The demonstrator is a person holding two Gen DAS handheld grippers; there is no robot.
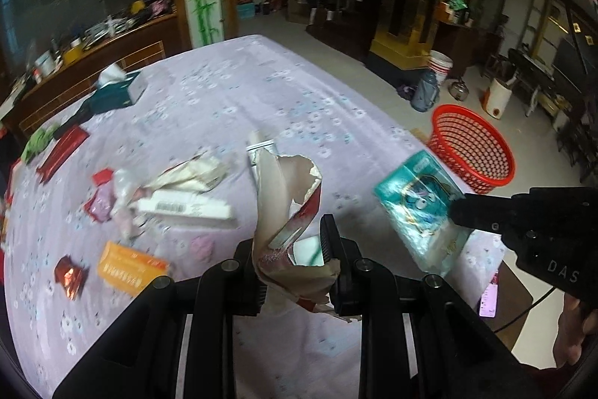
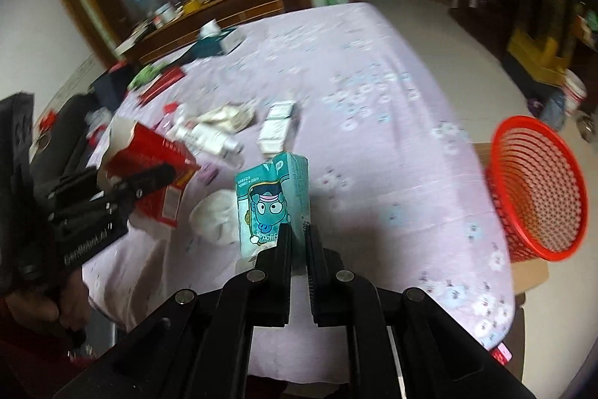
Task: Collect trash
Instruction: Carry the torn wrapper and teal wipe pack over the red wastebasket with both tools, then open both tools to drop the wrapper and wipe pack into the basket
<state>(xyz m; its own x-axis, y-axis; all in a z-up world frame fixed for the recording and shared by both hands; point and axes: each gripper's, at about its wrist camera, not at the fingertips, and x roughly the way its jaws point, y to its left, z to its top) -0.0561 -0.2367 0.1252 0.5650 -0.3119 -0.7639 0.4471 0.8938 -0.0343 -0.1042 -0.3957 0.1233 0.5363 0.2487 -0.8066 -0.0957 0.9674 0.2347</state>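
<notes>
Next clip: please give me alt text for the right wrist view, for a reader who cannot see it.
The right gripper is shut on a teal cartoon-printed tissue pack, held above a lilac flowered tablecloth. At left the left gripper grips a torn red and white cardboard box over scattered wrappers. A red plastic mesh basket stands beyond the table's right edge.

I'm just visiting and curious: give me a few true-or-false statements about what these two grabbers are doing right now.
1. The right gripper grips a teal tissue pack. True.
2. The left gripper is empty. False: it clamps a torn red carton.
3. The red basket sits on the table. False: it stands beside the table, off its edge.
4. An orange box lies on the table. True.
</notes>
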